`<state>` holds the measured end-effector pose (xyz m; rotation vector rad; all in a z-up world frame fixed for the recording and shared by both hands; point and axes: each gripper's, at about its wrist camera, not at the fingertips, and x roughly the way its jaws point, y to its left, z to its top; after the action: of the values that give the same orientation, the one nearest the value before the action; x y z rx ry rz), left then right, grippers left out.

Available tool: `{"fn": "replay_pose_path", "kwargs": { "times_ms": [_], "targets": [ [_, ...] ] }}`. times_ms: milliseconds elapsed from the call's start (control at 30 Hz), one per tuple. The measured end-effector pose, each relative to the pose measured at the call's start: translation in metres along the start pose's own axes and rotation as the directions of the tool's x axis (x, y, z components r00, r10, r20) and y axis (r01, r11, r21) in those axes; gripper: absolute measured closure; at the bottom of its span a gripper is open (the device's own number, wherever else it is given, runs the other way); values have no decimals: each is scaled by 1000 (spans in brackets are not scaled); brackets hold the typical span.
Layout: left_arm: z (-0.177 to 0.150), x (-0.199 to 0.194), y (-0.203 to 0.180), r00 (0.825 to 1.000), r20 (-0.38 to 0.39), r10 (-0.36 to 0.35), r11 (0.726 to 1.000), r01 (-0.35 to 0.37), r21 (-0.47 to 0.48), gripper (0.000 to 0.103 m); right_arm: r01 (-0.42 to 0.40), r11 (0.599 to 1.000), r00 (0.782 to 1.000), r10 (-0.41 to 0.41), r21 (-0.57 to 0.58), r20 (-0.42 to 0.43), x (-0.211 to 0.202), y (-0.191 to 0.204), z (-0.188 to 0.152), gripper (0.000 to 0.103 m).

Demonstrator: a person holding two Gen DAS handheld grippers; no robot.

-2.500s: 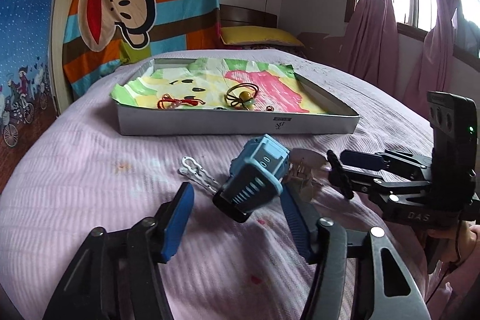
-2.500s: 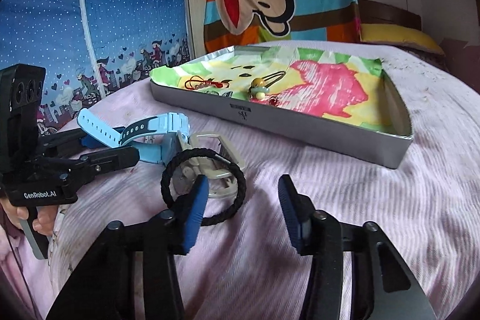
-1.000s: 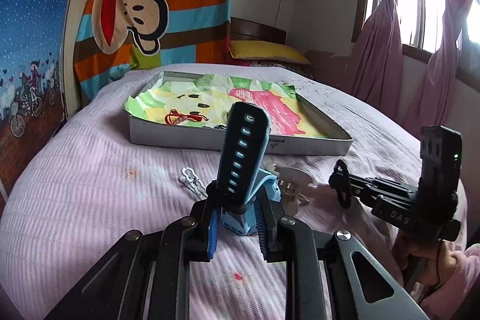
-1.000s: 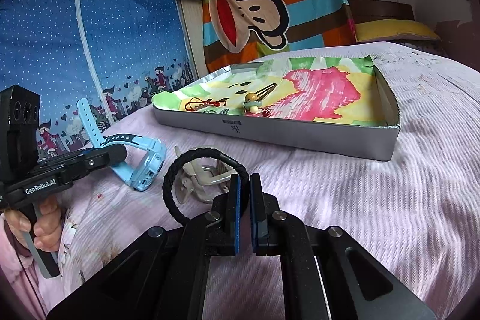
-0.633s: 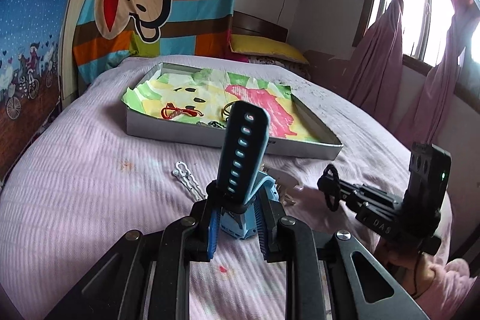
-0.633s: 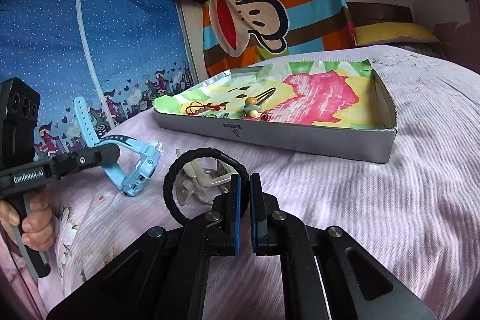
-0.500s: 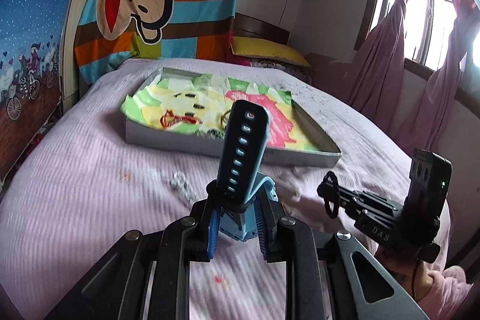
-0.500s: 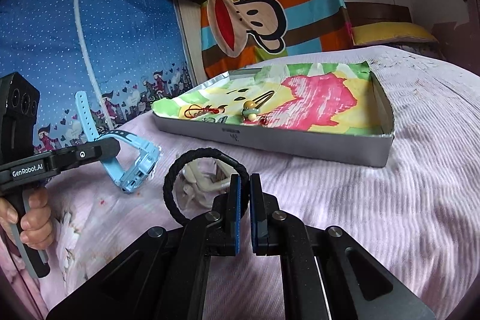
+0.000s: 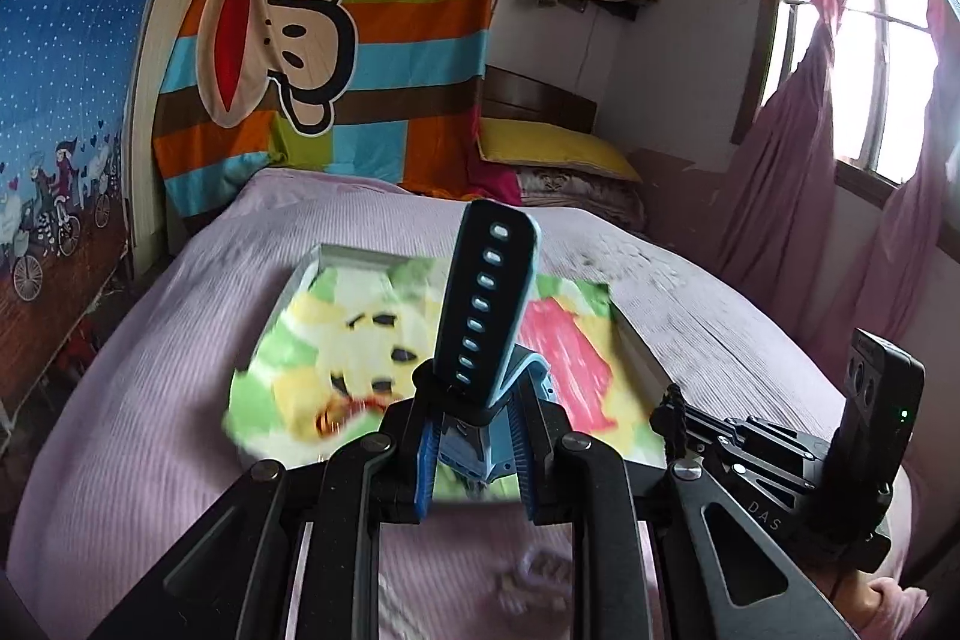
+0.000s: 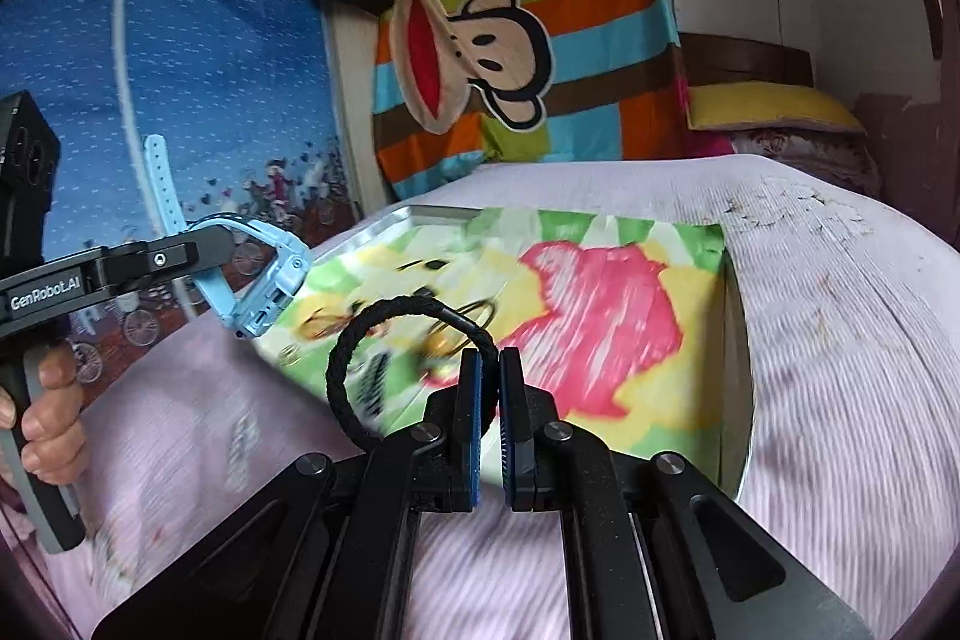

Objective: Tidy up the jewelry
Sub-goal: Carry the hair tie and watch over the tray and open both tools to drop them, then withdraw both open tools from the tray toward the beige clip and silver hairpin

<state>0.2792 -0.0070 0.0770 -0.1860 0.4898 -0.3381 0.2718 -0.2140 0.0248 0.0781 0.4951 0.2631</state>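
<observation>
Here, at far left in the right wrist view, a hand [image 10: 45, 400] grips the handle of the left tool [image 10: 210, 244]; that tool is clamped on a blue watch [image 10: 258, 280], held in the air over the near left corner of the tray [image 10: 735, 340], one strap standing up, the case hanging below the fingers; in the left wrist view the same watch [image 9: 483, 316] sits between the blue pads [image 9: 423, 451], its strap rising straight up in front of the camera and the case tucked low between the fingers. The tray rests on a pink bed [image 10: 840, 340]; it is lined with a bright cartoon sheet [image 10: 600, 316] of green, yellow and pink; small items lie on the sheet, blurred, among them something reddish [image 9: 354, 403] near the front edge, and what they are cannot be told. Further right, the right tool [image 10: 487, 400] has its fingers pressed together on a black braided band [image 10: 360, 334]; the loop stands out to the left of the pads, above the tray's near part; in the left wrist view this tool [image 9: 675, 418] reaches in from the right, the band seen edge-on at its tip, just beside the tray's [image 9: 636, 346] right wall. A striped monkey cloth [image 10: 510, 40] hangs behind; a yellow pillow [image 10: 768, 106] lies at the bed's head.
</observation>
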Motion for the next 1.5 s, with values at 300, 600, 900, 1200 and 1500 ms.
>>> {"fn": "replay_pose_path", "kwargs": {
  "times_ms": [300,600,900,1200,1500],
  "targets": [
    [19,59,5,997,-52,56,998,-55,14,83,75,997,990,-73,9,-119,69,-15,30,98],
    [8,97,21,988,-138,66,996,-74,-49,83,119,992,973,-110,33,-202,105,-21,20,98],
    [-3,104,30,981,-179,73,993,-89,-82,82,148,988,952,-154,-43,-264,117,-10,13,98],
    [-4,99,30,980,-185,75,994,-89,-69,77,133,991,950,-129,-5,-286,119,-15,11,96],
    [-9,78,25,990,-124,65,996,-71,-45,43,115,993,977,-108,31,-185,89,-12,7,64]
  ]
}}
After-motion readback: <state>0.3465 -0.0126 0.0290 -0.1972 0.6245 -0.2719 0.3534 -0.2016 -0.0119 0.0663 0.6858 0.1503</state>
